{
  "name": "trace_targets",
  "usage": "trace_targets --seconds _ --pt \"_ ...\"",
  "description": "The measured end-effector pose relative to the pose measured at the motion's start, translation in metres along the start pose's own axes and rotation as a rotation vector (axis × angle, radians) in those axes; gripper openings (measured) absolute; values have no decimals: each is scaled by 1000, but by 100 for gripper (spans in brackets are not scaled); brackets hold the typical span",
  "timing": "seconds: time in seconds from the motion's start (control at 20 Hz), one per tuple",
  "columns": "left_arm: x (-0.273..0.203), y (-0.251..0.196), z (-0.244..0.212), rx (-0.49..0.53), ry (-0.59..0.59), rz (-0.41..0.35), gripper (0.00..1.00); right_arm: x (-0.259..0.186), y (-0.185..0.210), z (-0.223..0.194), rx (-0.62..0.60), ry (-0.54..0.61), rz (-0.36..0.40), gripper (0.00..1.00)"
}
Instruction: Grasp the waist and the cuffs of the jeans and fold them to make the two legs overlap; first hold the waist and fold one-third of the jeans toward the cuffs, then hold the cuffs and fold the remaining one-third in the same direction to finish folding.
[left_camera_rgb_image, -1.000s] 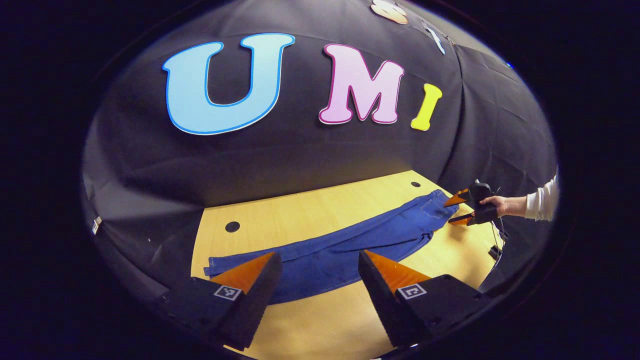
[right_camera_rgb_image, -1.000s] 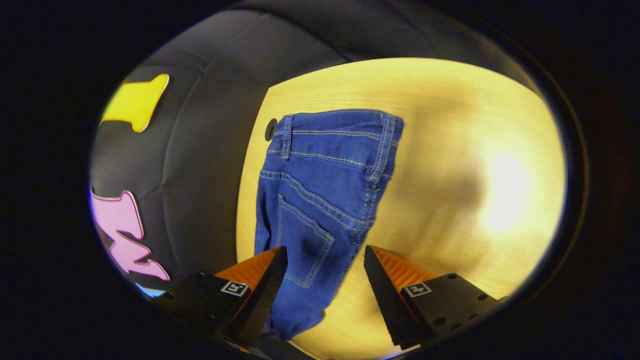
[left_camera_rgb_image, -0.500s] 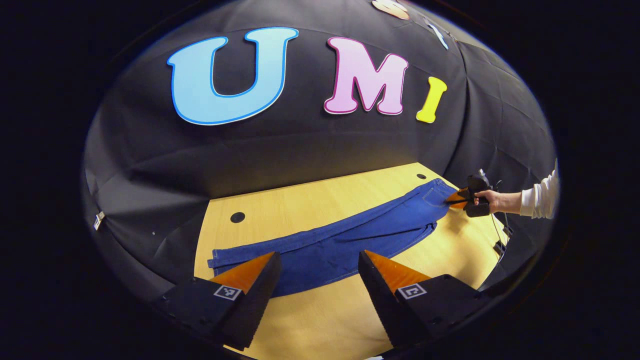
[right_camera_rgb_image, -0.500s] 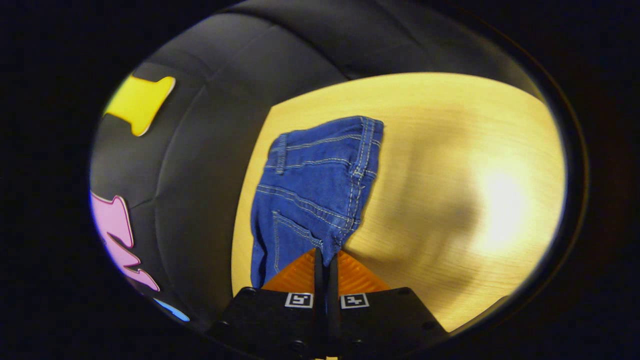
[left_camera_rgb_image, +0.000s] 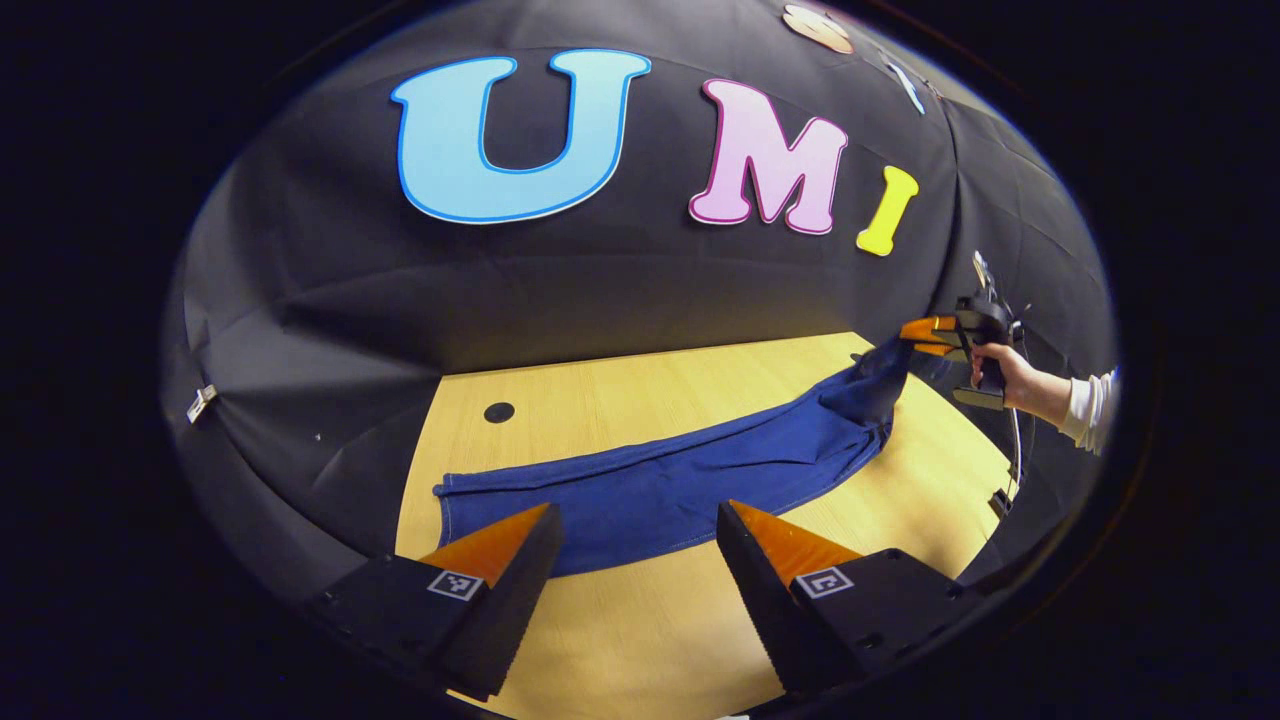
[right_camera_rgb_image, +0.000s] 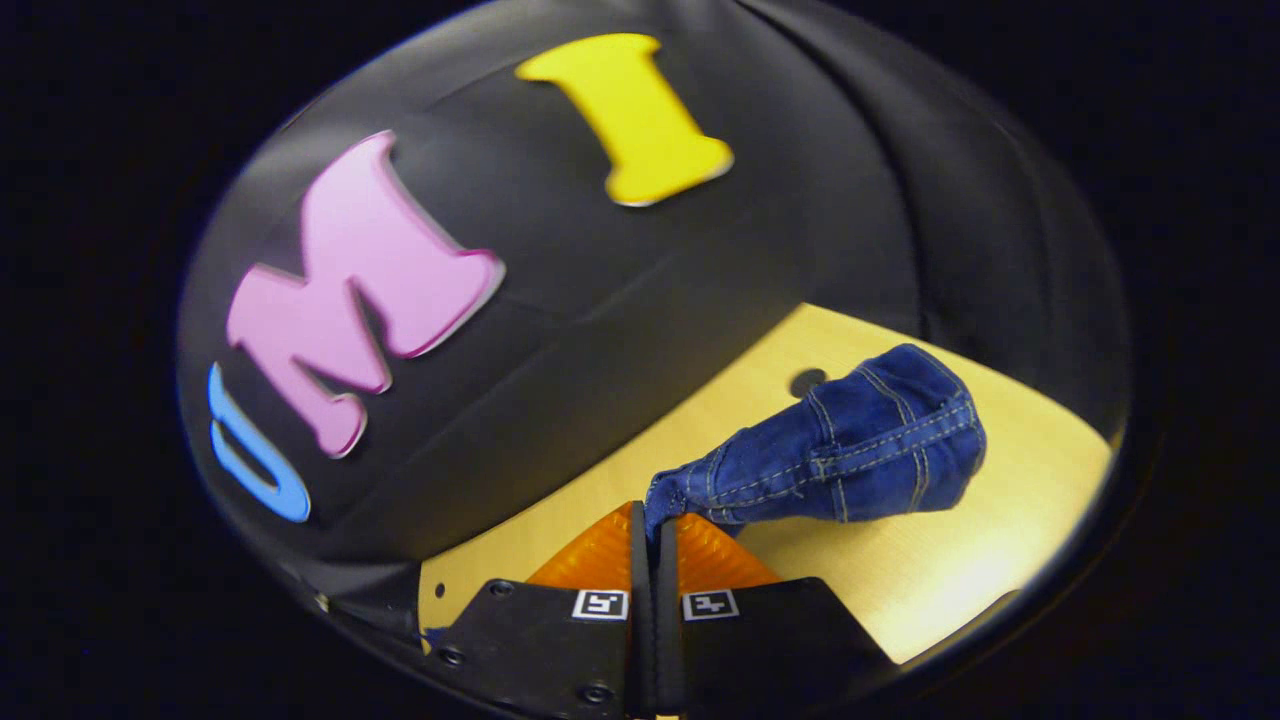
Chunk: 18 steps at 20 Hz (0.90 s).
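Since 1.0 s ago, right gripper clamps the jeans waist and lifts it off the table. Legs lie flat on the table. Left gripper hovers unclenched just beside the legs.

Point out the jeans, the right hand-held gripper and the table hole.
jeans (left_camera_rgb_image: 680, 485): left gripper view, middle of the legs lying flat.
right hand-held gripper (right_camera_rgb_image: 655, 530): right gripper view, between its shut fingertips on the waist.
table hole (left_camera_rgb_image: 499, 412): left gripper view, its centre.
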<state>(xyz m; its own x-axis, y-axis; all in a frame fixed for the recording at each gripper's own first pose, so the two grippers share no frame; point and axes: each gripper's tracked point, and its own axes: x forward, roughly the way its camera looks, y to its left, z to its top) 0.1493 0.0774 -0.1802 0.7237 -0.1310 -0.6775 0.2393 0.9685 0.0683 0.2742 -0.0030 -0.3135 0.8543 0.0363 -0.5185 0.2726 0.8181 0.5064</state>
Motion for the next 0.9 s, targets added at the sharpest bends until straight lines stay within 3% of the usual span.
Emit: trace_targets --seconds 0.15,0.25,0.45,0.55,0.6,0.7,0.75,0.9 --pt "-11 10 -13 -29 6 14 97 -17 66 -38 -242 69 142 5" --pt "-19 17 -24 -58 13 24 97 -16 81 -94 -348 177 201 5" --pt "-21 32 -47 -159 34 30 96 -24 41 -209 -484 446 212 5" --pt "-8 39 -56 -232 60 34 98 -39 21 -231 -546 502 232 7" --pt "-1 41 -61 -273 73 36 98 -37 26 -256 -567 521 248 0" --pt "18 46 -67 -353 100 23 98 -47 25 -259 -585 560 305 4" --pt "27 51 -70 -387 121 21 98 -60 33 -259 -562 587 359 32" --pt "55 71 -86 -475 225 41 98 -86 53 -236 -513 578 463 98"
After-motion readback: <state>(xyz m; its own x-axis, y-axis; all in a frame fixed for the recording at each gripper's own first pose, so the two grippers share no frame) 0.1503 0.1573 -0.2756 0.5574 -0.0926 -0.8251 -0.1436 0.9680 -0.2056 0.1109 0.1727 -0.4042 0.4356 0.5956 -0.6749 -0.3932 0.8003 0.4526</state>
